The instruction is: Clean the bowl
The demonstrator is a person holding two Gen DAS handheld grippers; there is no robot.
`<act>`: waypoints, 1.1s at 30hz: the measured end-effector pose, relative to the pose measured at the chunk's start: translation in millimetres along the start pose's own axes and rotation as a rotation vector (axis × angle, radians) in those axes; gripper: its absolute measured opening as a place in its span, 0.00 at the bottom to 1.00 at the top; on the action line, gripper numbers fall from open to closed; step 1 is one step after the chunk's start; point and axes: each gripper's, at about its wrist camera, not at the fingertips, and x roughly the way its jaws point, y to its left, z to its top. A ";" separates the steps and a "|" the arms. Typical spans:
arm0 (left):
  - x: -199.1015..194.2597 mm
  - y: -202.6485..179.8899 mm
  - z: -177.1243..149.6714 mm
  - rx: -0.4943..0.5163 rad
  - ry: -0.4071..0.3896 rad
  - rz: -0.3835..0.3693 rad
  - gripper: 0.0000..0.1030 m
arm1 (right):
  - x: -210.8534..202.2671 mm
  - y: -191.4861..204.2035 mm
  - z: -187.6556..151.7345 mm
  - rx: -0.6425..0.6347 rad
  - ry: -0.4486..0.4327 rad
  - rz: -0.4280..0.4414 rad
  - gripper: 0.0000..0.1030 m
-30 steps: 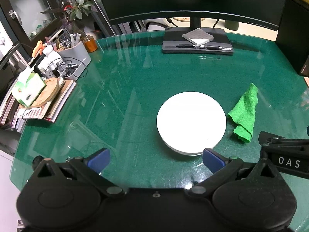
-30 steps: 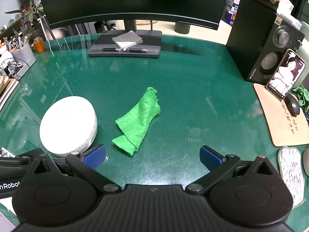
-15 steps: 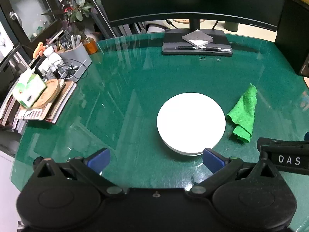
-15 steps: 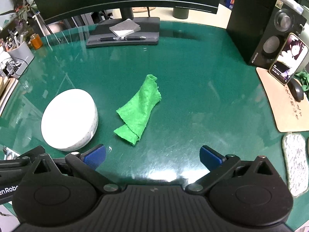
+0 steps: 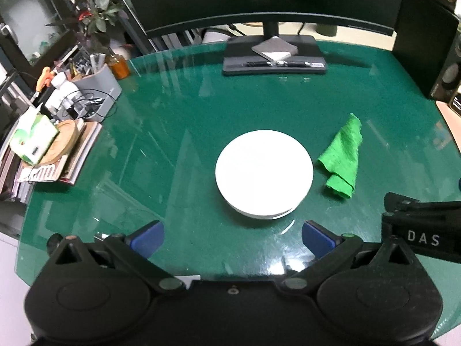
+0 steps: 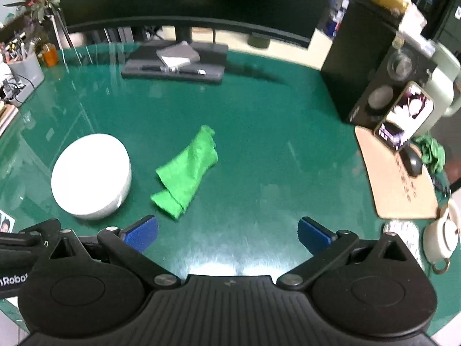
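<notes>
Green glass-topped bench (image 5: 178, 121) carries a white bowl (image 5: 264, 173), rim down, near its middle, with a crumpled green cloth (image 5: 343, 155) just beside the bowl and apart from it. Left gripper (image 5: 232, 235) hangs over the bench's near edge, fingers (image 5: 145, 236) spread wide, holding nothing. Right gripper (image 6: 227, 230) likewise: fingers (image 6: 314, 235) wide apart, empty, cloth ahead.

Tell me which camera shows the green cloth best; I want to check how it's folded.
The right wrist view: the green cloth lies near centre, its folded-over end facing the camera. The left wrist view shows the cloth smaller, off to the right beside the white bowl.
</notes>
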 end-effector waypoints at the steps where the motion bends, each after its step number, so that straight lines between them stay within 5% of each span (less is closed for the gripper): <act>1: 0.0 -0.3 -0.2 0.002 -0.001 -0.002 0.99 | 0.2 -0.2 -0.1 0.001 0.002 0.000 0.99; 33: 1.7 1.8 -2.8 0.003 0.011 -0.005 0.99 | -1.9 4.0 -2.8 -0.001 0.015 -0.010 0.99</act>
